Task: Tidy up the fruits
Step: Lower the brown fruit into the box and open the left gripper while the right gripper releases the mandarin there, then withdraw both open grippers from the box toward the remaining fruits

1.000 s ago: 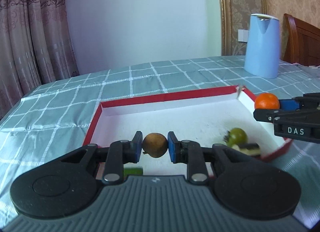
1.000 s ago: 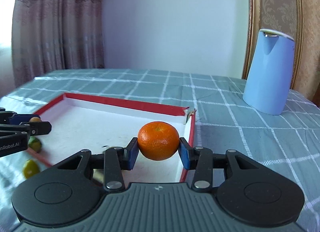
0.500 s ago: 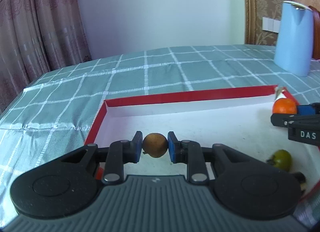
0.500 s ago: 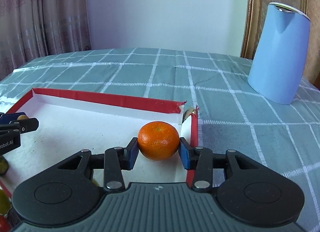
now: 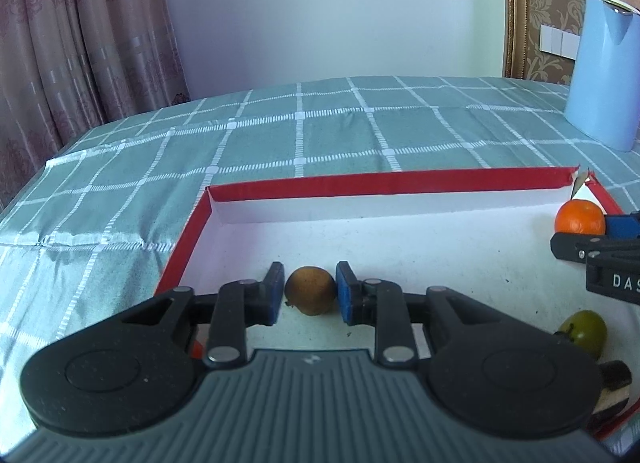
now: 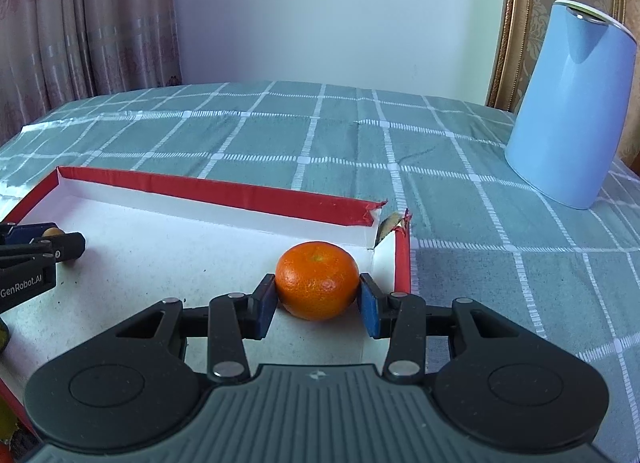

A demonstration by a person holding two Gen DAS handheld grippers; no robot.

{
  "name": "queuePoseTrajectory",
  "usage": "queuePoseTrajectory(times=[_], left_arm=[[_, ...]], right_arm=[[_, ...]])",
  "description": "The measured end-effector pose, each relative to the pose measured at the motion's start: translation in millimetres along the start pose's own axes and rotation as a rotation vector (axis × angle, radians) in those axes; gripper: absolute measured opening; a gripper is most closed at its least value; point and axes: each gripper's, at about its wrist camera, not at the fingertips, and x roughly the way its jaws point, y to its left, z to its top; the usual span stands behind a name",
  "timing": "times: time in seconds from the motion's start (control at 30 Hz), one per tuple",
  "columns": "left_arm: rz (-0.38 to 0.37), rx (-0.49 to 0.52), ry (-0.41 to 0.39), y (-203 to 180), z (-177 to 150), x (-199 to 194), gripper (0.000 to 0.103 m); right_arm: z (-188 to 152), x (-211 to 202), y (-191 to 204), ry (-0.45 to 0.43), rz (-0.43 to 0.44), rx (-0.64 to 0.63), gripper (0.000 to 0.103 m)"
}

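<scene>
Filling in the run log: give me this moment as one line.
left gripper: jaws opening, brown fruit between them on box floor | right gripper: shut on orange, near box corner

Soft daylight, sharp focus, fisheye bending and dark corners

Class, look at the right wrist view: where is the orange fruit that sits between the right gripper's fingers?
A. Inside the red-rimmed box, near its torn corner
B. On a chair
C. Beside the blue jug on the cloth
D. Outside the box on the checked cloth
A: the orange rests on the white floor of the red-rimmed box, just in front of the torn corner, between the pads of the right gripper.
</scene>
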Motion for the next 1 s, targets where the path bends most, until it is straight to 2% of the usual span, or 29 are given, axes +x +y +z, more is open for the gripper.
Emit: queuePoseTrajectory(times=[0.1, 0.17, 0.23, 0.3, 0.37, 0.5, 0.57, 0.6, 0.67, 0.83, 1.0], left_arm=[[0.015, -0.005, -0.006, 1, -1, 0, 0.035], [0.011, -0.019, -0.004, 4, -1, 0, 0.046], [-0.012, -0.04, 0.005, 8, -1, -1, 0.059], [-0.008, -0.046, -0.005, 10, -2, -3, 0.061], [0.0, -0.042, -0.013, 10, -3, -5, 0.072], [-0.001, -0.061, -0.056, 15, -6, -15, 0.076], [0.007, -0.076, -0.088, 18, -8, -21, 0.084], [0.018, -0.082, -0.107, 20, -9, -25, 0.086], [0.036, -0.101, -0.139, 24, -11, -32, 0.093], [0.065, -0.151, -0.196, 34, -15, -47, 0.096], [0.071, -0.176, -0.211, 41, -24, -60, 0.099]], right_arm=[[0, 0, -2, 0.0, 0.008, 0.009, 0.043], [-1, 0, -2, -0.001, 0.01, -0.001, 0.044], [-1, -1, -3, -0.005, 0.031, 0.002, 0.05], [-2, -2, -4, -0.016, 0.045, 0.01, 0.057], [-2, -4, -5, -0.026, 0.054, 0.019, 0.059], [-5, -7, -7, -0.042, 0.07, 0.035, 0.06], [-7, -11, -8, -0.057, 0.079, 0.045, 0.063], [-7, -14, -9, -0.072, 0.072, 0.053, 0.069], [-9, -18, -10, -0.093, 0.076, 0.065, 0.071], [-11, -24, -14, -0.112, 0.084, 0.092, 0.071], [-18, -32, -11, -0.137, 0.068, 0.068, 0.071]])
